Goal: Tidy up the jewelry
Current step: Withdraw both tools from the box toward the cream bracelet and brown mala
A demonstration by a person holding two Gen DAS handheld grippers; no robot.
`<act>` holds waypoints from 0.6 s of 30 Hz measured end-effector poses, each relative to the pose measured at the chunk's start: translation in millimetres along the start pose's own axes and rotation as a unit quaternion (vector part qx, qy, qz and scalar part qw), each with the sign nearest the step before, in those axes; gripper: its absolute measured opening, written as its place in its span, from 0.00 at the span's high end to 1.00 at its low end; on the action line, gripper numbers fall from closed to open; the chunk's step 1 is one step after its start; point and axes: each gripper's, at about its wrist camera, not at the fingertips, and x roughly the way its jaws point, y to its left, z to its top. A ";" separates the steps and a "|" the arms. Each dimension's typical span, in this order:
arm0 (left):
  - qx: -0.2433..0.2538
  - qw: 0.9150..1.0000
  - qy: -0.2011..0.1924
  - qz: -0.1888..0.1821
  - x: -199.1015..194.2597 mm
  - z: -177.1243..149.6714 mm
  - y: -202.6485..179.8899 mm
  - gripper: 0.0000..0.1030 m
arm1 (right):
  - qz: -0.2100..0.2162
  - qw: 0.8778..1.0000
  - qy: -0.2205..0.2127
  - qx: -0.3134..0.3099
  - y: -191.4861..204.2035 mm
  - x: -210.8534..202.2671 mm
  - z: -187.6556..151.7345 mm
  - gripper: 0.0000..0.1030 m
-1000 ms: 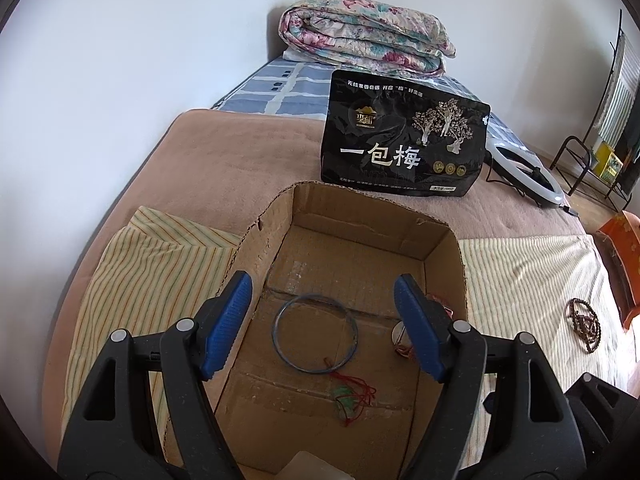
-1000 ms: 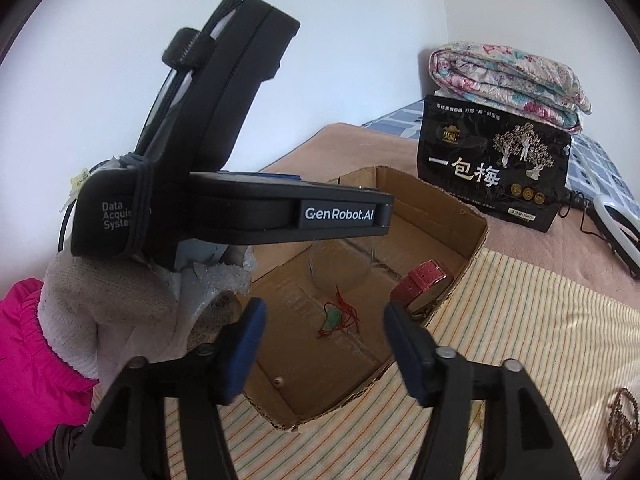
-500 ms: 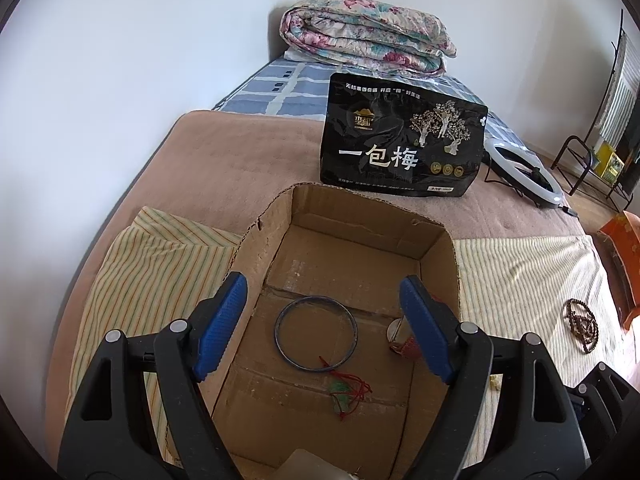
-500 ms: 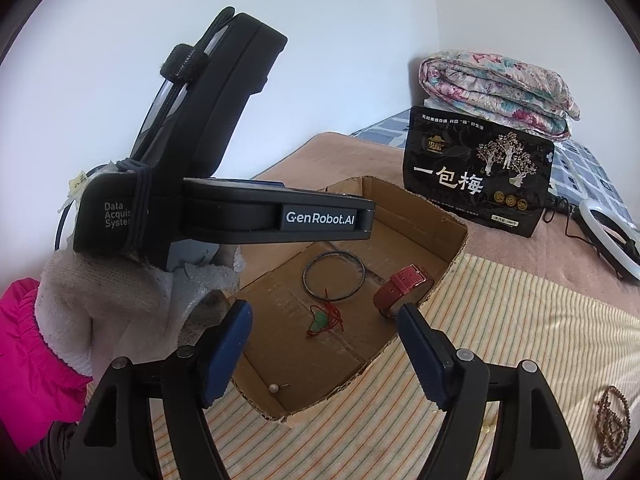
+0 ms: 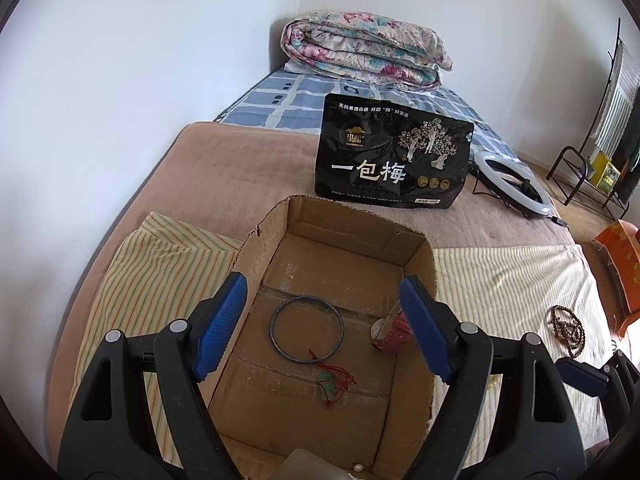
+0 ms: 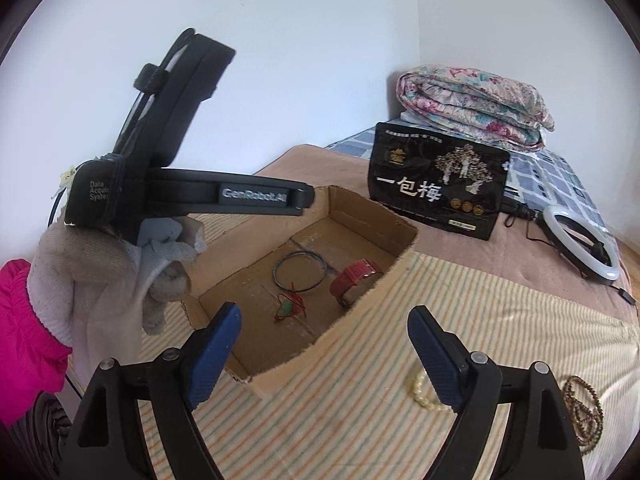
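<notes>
An open cardboard box [image 5: 418, 276] [image 6: 368, 220] lies on a striped cloth. Inside it are a dark ring bangle [image 5: 306, 328] [image 6: 300, 271], a green pendant on red cord [image 5: 330, 380] [image 6: 289, 309] and a red strap watch [image 5: 394, 332] [image 6: 354, 280]. A small pearl [image 5: 357, 468] lies at the box's near edge. My left gripper [image 5: 324, 320] is open and empty above the box. My right gripper [image 6: 324, 346] is open and empty over the box's near right corner. A cream bead bracelet [image 6: 424, 394] and a brown bead string [image 6: 582, 408] [image 5: 566, 330] lie on the cloth to the right.
A black snack bag [image 5: 390, 160] [image 6: 438, 188] stands behind the box. A folded floral quilt [image 5: 364, 54] lies at the back. A white ring light [image 5: 510, 182] [image 6: 582, 246] lies at the right. An orange box [image 5: 620, 256] is at the far right.
My right gripper has pulled back and to the right, away from the box interior; the bead bracelet has come into its view. My left gripper has risen slightly and stayed open.
</notes>
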 end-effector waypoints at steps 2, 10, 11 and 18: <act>0.002 1.000 -0.003 -0.002 -4.5 -0.4 -3.3 0.21 | -0.011 1.000 -0.006 0.003 -6.6 -8.5 -2.7 0.07; 0.026 0.999 -0.018 -0.010 -22.8 -6.2 -27.7 0.21 | -0.040 0.999 -0.011 0.022 -39.1 -40.9 -17.4 0.00; 0.029 0.999 -0.020 -0.011 -24.1 -7.4 -30.6 0.21 | -0.045 0.999 -0.012 0.025 -44.3 -45.7 -20.3 0.00; 0.038 0.998 -0.025 -0.036 -37.2 -16.1 -54.2 0.21 | -0.081 0.995 -0.016 0.050 -80.5 -77.9 -39.8 0.00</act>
